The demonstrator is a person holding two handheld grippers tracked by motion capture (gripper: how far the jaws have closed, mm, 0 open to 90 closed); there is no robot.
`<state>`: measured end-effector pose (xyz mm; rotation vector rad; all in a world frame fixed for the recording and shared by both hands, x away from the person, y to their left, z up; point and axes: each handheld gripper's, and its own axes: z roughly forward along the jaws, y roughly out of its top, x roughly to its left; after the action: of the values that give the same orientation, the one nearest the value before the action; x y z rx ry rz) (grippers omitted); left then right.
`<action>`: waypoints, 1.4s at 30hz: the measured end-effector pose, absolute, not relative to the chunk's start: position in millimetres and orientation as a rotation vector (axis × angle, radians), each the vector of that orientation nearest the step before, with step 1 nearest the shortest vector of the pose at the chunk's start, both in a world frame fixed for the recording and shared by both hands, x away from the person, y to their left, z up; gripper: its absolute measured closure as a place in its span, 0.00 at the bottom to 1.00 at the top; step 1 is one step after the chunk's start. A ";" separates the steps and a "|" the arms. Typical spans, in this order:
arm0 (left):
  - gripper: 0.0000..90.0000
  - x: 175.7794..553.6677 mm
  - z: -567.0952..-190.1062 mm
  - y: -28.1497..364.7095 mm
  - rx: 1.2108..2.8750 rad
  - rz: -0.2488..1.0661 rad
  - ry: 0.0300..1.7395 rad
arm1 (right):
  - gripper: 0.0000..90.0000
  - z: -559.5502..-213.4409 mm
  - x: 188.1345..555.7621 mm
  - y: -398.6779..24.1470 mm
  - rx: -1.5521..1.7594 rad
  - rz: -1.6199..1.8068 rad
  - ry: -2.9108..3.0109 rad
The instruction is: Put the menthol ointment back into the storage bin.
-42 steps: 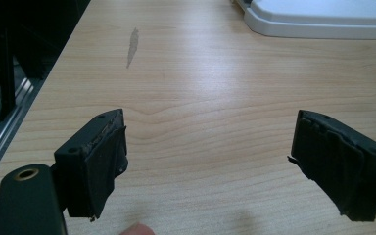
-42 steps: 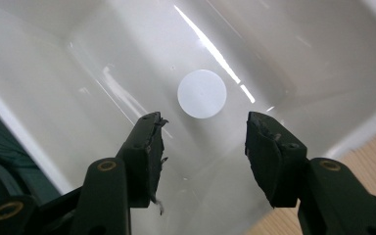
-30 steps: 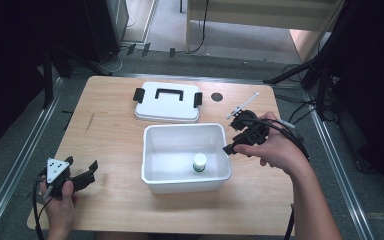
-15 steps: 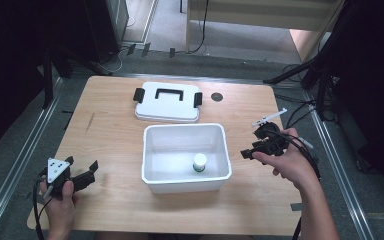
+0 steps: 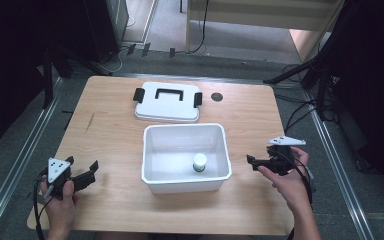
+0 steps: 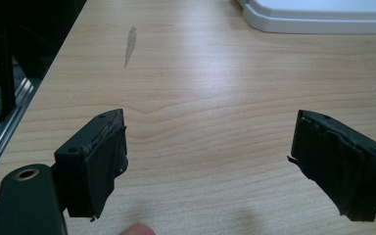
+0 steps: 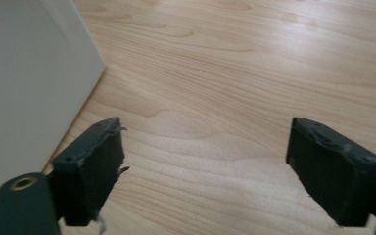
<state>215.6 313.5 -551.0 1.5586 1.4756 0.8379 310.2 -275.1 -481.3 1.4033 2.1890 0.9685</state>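
Inside the white bin (image 5: 152, 145), small bottle (image 5: 199, 162) upright, long axis vertical, cap up.

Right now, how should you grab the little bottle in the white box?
Grip the bottle by its white cap, coming straight down from above. It stands upright near the front wall of the box, and the tall walls block a sideways reach.

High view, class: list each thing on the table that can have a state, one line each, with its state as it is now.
Box: open, lid off, upright on the table.
Lid: off, flat behind the box, handle up.
Bottle: upright inside the box, capped.
Left gripper: open, nothing between its jaws.
Right gripper: jaws have just been opening; open, nothing between them, beside the box wall.
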 end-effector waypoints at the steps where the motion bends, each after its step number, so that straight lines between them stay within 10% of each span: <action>1: 0.16 215.6 -550.9 313.6 1.561 0.837 1.477 | 0.14 -492.2 303.1 -283.6 1.435 1.013 2.136; 42: 0.16 214.2 -551.3 316.0 1.530 0.825 1.452 | 0.10 -548.3 213.6 -357.4 1.584 1.252 1.735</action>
<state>214.2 316.0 -551.3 1.5300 1.4515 0.8253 213.6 -357.4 -548.3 1.5840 1.7352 1.2519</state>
